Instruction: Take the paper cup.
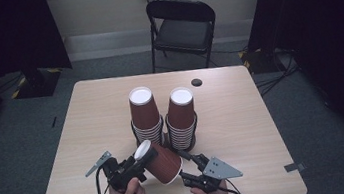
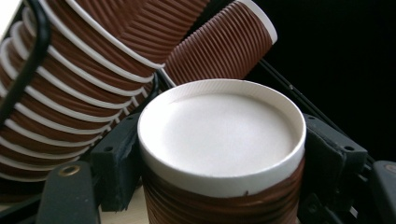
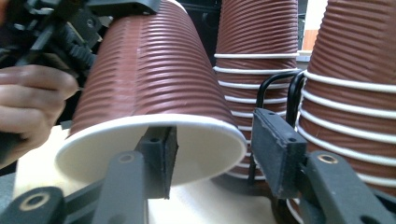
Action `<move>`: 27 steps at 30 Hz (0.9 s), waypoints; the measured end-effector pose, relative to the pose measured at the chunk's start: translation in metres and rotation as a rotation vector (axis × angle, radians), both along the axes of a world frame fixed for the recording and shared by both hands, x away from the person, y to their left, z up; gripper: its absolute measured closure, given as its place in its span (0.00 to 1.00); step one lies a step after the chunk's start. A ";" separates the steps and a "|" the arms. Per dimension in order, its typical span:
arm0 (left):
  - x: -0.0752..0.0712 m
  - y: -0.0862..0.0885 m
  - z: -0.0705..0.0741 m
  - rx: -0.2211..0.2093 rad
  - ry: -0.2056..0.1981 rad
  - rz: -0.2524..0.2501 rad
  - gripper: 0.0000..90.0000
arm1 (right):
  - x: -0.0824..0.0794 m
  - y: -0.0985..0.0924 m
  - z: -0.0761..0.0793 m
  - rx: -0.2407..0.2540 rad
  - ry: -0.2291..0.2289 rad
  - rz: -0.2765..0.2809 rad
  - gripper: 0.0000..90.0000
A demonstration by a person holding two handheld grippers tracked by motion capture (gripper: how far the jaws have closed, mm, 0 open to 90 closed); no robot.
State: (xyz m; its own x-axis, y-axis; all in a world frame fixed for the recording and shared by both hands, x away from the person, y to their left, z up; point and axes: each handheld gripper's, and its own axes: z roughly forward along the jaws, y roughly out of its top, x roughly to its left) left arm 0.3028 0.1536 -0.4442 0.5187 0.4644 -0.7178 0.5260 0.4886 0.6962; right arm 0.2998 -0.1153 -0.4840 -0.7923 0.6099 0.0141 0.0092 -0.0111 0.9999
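A brown ribbed paper cup (image 1: 161, 162) with a white base and white rim is lying tilted above the near part of the pale wooden table (image 1: 243, 118), its base pointing left and its open mouth right. The left gripper (image 1: 136, 166) is clamping the cup's base end, both black jaws pressing its sides in the left gripper view (image 2: 219, 140). The right gripper (image 1: 185, 168) is standing about half open at the cup's mouth: in the right gripper view one pad is sitting inside the white rim (image 3: 154, 149) while the other pad is standing apart outside it, not pressing.

Just behind the cup, two stacks of matching brown ribbed cups are standing upside down in black wire holders, the left stack (image 1: 144, 116) beside the right stack (image 1: 181, 117). Farther back, a black folding chair (image 1: 180, 28) is standing beyond the table.
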 end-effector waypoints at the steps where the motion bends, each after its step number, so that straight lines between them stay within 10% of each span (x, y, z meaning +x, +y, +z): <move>1: 0.000 0.000 0.000 0.000 0.000 0.000 0.26 | 0.000 0.000 0.000 0.000 0.000 0.000 0.58; 16: 0.001 -0.005 -0.003 -0.020 0.023 -0.044 0.25 | 0.009 0.013 0.003 -0.030 -0.056 -0.017 0.84; 27: 0.004 -0.001 -0.001 0.053 -0.006 -0.042 0.21 | 0.006 0.013 0.003 -0.051 -0.063 -0.013 0.93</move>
